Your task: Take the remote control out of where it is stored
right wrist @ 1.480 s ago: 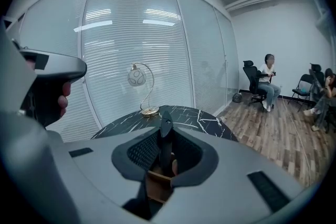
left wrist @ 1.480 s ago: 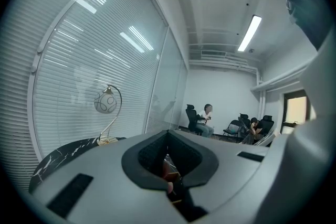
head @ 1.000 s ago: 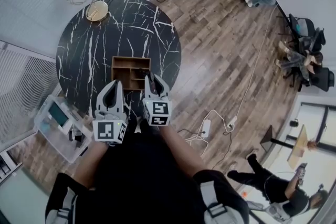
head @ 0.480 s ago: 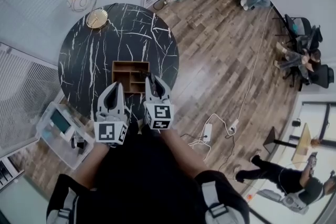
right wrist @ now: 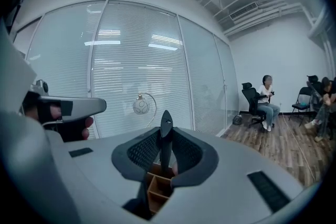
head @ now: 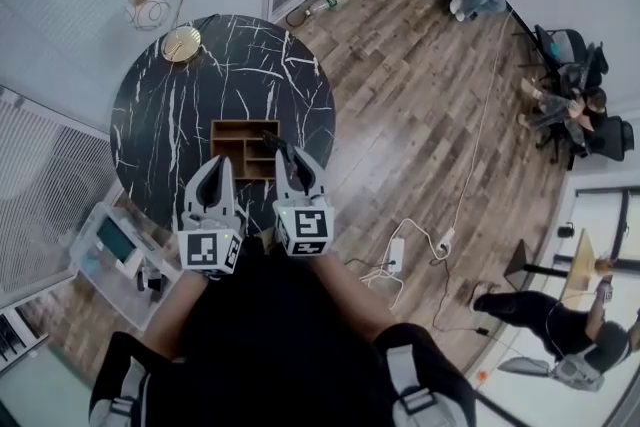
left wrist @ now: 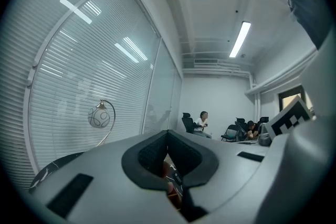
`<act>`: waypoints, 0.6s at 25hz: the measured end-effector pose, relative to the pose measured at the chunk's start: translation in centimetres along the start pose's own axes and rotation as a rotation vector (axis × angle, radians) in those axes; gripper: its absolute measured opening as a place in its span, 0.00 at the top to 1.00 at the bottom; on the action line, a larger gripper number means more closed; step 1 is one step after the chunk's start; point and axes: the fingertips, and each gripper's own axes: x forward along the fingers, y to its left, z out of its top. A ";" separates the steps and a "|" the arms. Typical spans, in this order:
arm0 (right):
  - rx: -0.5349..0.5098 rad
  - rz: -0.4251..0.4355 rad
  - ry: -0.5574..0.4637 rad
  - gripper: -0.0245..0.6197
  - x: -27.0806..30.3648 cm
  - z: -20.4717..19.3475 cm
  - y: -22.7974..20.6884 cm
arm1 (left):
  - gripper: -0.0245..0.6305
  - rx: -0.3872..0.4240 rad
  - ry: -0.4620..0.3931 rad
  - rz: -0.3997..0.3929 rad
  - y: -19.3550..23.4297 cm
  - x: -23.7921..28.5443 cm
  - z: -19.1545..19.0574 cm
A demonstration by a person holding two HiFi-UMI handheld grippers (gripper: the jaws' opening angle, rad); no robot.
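Slim black plastic remote control (right wrist: 166, 134) is standing upright, narrow tip pointing up, and is sitting clamped between the pads of the right gripper (right wrist: 164, 157). The open-top brown wooden compartment box (right wrist: 156, 190) is lying flat directly below it, dividers showing. In the head view the remote is overlapping the box's right edge.

Remote control (right wrist: 166, 134) lower end hidden

Left gripper (head: 215, 161) closed, right gripper (head: 292, 155) clamped
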 end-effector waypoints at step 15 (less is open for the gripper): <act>-0.004 0.002 -0.083 0.85 -3.1 3.3 -0.3 | 0.95 0.009 -0.010 -0.009 -0.7 0.1 0.5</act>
